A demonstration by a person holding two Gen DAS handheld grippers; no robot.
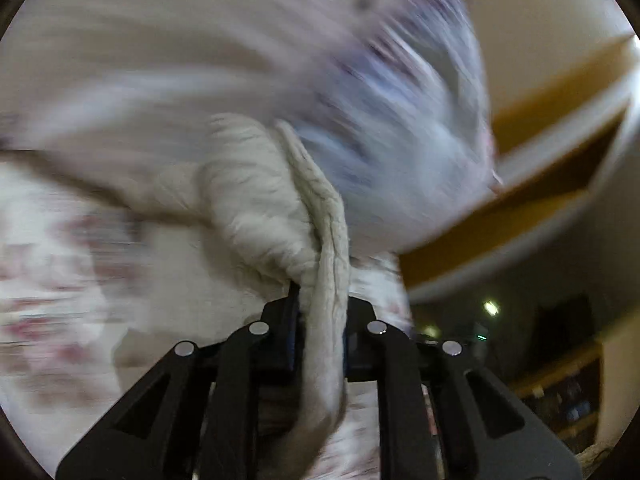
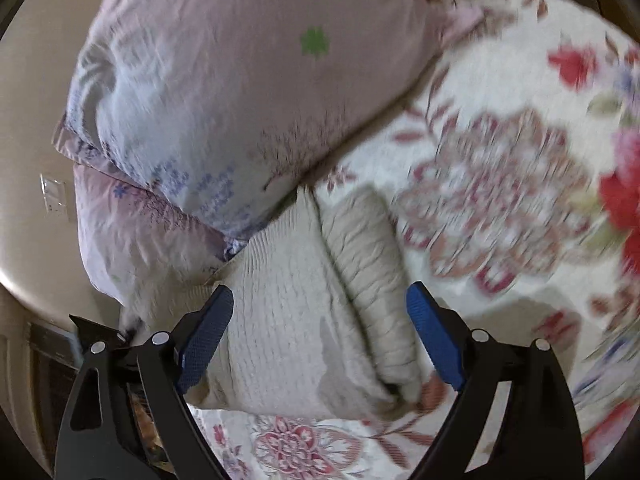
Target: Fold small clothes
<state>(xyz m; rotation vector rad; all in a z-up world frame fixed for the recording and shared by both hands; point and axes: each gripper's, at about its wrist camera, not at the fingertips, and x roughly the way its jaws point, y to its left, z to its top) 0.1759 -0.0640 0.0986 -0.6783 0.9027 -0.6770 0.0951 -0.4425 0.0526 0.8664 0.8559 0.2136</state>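
Left gripper clenched on a bunched fold of the cream knit garment, garment lying on the floral bedspread just below the pale pillows, right gripper spread wide above it, grasping nothing

A cream ribbed knit garment lies bunched on the floral bedspread, one edge hanging pinched and lifted.

light: dim, soft indoor | blur: heavy motion streaks | edges: fisheye-warped
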